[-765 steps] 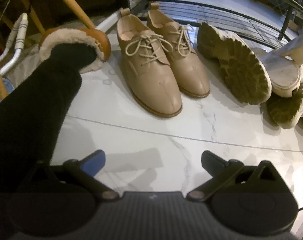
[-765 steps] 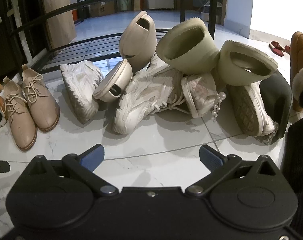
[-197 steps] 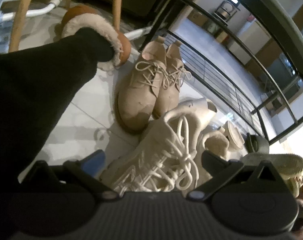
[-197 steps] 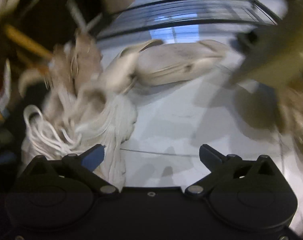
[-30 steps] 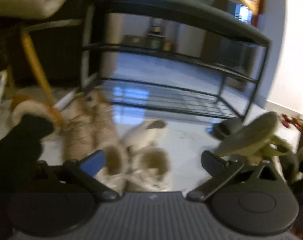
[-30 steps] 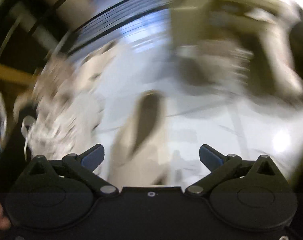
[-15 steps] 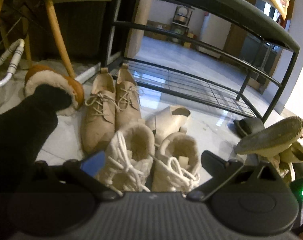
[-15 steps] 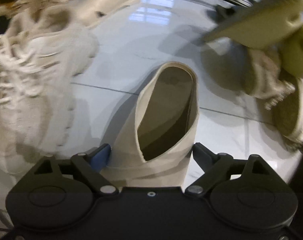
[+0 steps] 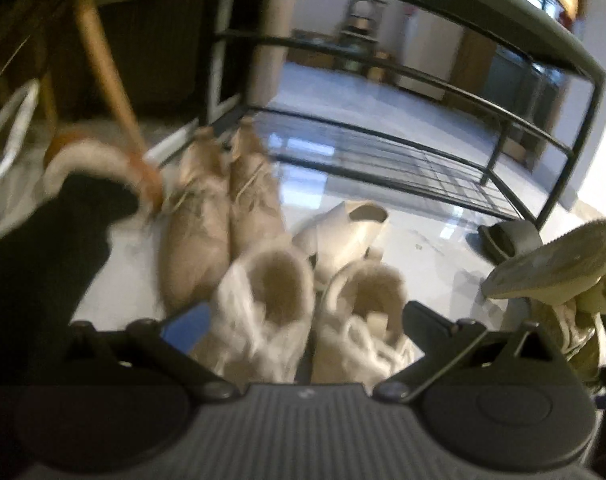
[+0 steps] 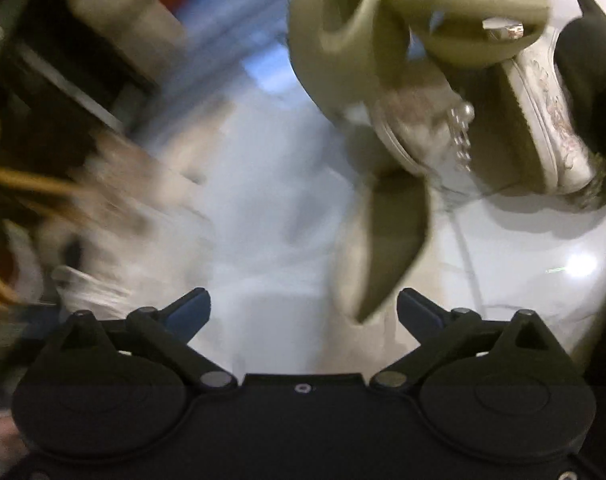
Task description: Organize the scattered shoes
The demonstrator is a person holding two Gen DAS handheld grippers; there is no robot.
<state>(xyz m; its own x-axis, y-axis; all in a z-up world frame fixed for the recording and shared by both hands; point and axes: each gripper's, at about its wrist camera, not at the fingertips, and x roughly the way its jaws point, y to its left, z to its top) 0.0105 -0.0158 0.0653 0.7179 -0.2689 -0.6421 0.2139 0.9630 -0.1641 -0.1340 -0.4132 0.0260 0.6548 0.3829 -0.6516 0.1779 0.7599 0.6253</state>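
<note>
Half a second back the cream slip-on mule sat wedged between the right gripper's fingers; now it lies ahead of them on the pale marble floor, and that gripper gapes, released and empty. Biggest thing in sight, the black metal shoe rack stands behind the row. Before it, the pair of tan lace-up leather shoes sits side by side, toes toward us. Just right of them, the two white fur-lined sneakers are parked together, right under the left gripper, whose fingers are spread wide with nothing between them. Behind the sneakers rests the other cream mule. Off right, the jumbled heap of olive clogs and a pearl-trimmed white shoe remains unsorted, blurred in places.
</note>
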